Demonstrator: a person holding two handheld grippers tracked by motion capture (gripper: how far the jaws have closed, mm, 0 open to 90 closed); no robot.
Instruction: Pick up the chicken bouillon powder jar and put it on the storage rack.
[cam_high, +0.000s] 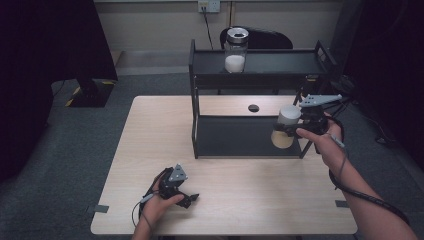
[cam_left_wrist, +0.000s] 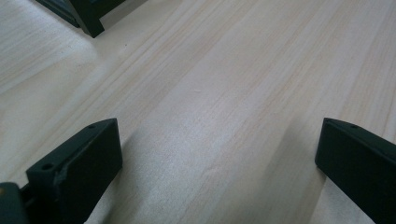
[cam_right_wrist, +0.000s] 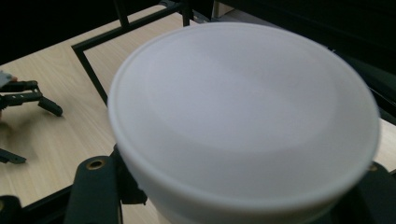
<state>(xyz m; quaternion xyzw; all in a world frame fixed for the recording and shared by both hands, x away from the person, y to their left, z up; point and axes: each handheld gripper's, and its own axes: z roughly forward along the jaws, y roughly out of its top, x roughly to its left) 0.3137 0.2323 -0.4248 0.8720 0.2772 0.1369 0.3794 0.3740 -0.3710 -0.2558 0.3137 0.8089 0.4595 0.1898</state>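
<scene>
White-lidded jar (cam_high: 286, 126) in raised right claw (cam_high: 294, 131)

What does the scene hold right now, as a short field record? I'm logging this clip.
held item: white-lidded jar
holder: right tongs, shut on the jar, beside the lower shelf
left tongs: open, resting on the wooden table
rack: black two-tier shelf
top tier: clear jar of white powder
</scene>
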